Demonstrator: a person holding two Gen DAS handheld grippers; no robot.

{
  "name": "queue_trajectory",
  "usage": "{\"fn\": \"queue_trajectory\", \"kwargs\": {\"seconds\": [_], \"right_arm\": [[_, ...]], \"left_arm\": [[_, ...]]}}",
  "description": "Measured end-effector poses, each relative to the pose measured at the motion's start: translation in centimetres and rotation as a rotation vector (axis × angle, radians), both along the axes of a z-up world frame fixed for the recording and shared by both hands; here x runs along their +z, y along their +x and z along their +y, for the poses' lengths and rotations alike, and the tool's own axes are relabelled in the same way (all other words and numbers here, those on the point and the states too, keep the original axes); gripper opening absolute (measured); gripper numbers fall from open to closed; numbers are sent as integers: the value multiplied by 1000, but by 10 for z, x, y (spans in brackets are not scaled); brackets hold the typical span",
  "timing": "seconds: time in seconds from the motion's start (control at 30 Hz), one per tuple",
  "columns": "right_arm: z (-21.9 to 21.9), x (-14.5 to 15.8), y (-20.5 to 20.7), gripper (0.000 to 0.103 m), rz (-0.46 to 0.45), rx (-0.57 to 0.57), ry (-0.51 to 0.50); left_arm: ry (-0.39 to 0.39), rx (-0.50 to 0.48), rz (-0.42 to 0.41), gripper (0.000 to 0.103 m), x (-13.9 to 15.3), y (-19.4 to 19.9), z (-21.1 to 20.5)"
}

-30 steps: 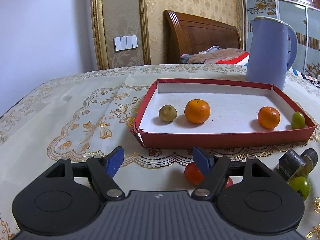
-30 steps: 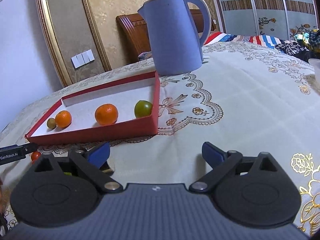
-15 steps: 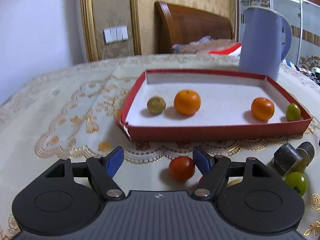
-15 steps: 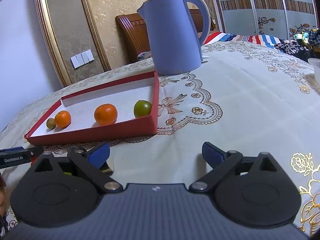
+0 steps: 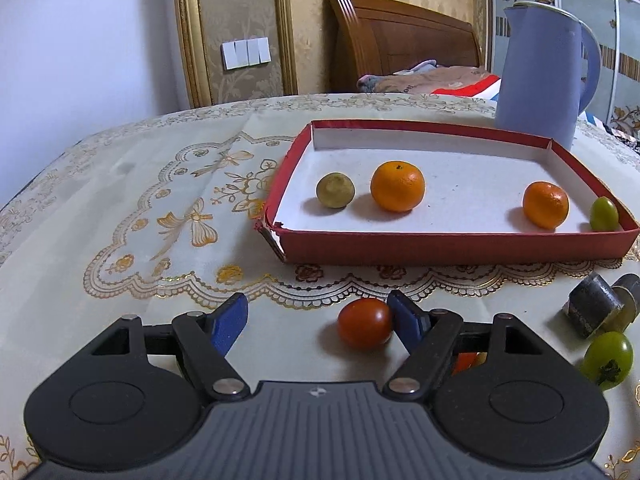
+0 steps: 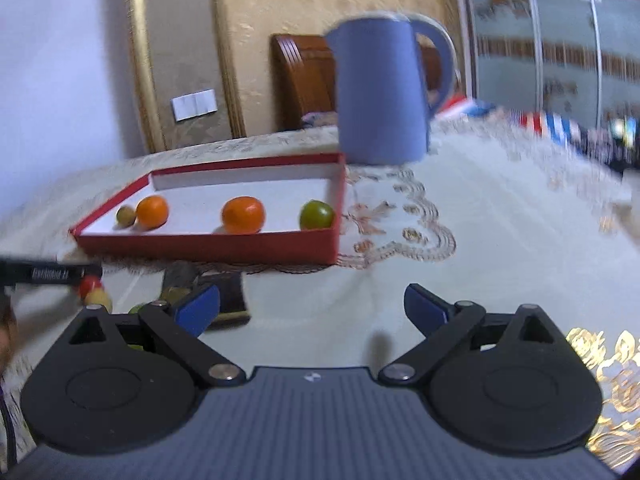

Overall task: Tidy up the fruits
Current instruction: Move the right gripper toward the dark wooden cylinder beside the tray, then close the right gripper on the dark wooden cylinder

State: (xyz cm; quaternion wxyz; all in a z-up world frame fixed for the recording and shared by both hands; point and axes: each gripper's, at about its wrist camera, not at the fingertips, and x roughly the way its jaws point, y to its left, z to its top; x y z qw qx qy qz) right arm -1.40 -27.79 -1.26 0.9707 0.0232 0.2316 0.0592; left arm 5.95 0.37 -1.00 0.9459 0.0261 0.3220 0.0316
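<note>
A red tray (image 5: 452, 245) with a white floor holds two oranges (image 5: 397, 186) (image 5: 545, 205), an olive-brown fruit (image 5: 335, 190) and a green fruit (image 5: 604, 213). My left gripper (image 5: 318, 316) is open, low over the cloth in front of the tray. A red cherry tomato (image 5: 364, 323) lies between its fingers, against the right fingertip (image 5: 404, 314). A green tomato (image 5: 608, 359) lies at the right. My right gripper (image 6: 312, 306) is open and empty, right of the tray (image 6: 208, 246); this view is blurred.
A blue kettle (image 5: 540, 76) stands behind the tray's far right corner. Small dark blocks (image 5: 592, 310) lie in front of the tray, right of my left gripper. More small fruits (image 5: 466, 362) sit half hidden behind my left gripper's right finger. The table carries a cream embroidered cloth.
My left gripper has shifted right, so the red tomato now sits between its fingers. My right gripper has swung left and is moving, blurring its view.
</note>
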Motion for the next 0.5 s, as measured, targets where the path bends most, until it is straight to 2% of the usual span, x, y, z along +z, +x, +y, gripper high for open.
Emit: {"fn": "queue_trajectory", "kwargs": {"seconds": [0.2, 0.27, 0.33, 0.4, 0.5], "right_arm": [[24, 0, 11, 97, 45, 38, -52], [30, -3, 18, 91, 83, 45, -72], [31, -4, 21, 89, 103, 49, -66], [31, -6, 25, 76, 119, 51, -51], [28, -8, 33, 75, 149, 54, -14]], "left_arm": [[-20, 28, 5, 77, 0, -2, 8], [-5, 32, 1, 79, 0, -3, 6], [0, 32, 0, 79, -1, -3, 6], [-4, 33, 2, 79, 0, -3, 5], [-1, 33, 1, 79, 0, -3, 4]]}}
